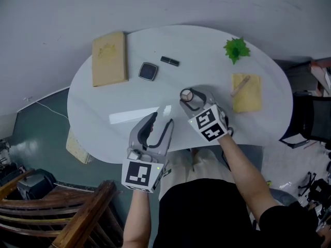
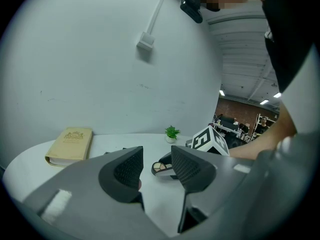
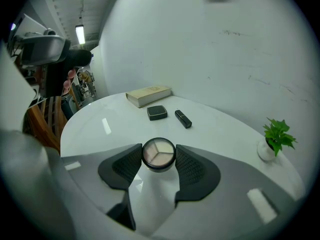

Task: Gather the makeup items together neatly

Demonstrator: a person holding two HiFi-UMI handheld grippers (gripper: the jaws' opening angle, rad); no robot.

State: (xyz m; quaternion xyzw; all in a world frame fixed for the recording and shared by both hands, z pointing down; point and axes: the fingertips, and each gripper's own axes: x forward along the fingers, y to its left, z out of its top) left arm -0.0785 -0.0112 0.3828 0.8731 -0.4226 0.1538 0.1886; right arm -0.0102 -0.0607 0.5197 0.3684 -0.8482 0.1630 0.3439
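Note:
My right gripper point(image 1: 189, 100) is shut on a round black eyeshadow compact point(image 1: 186, 95) and holds it just above the middle of the white table point(image 1: 103, 112). In the right gripper view the compact point(image 3: 158, 154) sits open between the pads, showing three pale shades. Farther back lie a square black compact point(image 1: 148, 71) and a black lipstick tube point(image 1: 169, 61), side by side and also visible in the right gripper view as compact point(image 3: 157, 112) and tube point(image 3: 183, 119). My left gripper point(image 1: 161, 119) hovers near the table's front edge, open, with nothing between its jaws point(image 2: 156, 160).
A tan book point(image 1: 109, 59) lies at the back left and a small green plant point(image 1: 236, 49) stands at the back right. A yellow pad point(image 1: 246, 92) with a stick on it lies at the right. A wooden chair point(image 1: 62, 211) stands at the lower left.

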